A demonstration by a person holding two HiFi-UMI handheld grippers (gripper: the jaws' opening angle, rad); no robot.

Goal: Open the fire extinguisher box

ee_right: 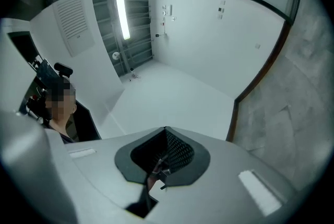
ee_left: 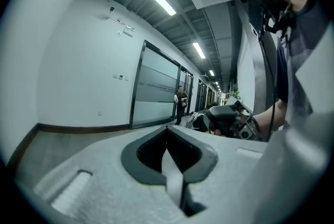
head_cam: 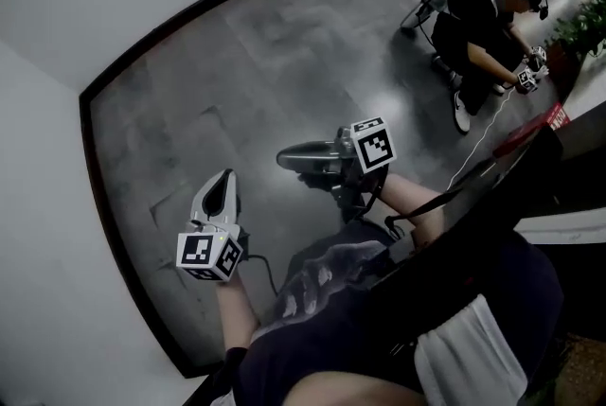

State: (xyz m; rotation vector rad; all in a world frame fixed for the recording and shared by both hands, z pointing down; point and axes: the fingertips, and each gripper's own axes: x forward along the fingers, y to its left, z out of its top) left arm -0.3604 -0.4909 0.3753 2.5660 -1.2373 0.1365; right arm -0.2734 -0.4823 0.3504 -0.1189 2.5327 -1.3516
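Observation:
I cannot pick out a fire extinguisher box for certain. A red label shows on a dark edge at the far right of the head view. My left gripper hangs over the grey floor near the white wall, its jaws together with nothing between them. In the left gripper view, the left gripper points down a corridor. My right gripper points left across the floor, also closed and empty. In its own view the right gripper faces a white wall corner. The right gripper also shows in the left gripper view.
A person crouches on the floor at the upper right beside a plant. Another person stands far down the corridor by glass partitions. A white wall with dark skirting runs along the left.

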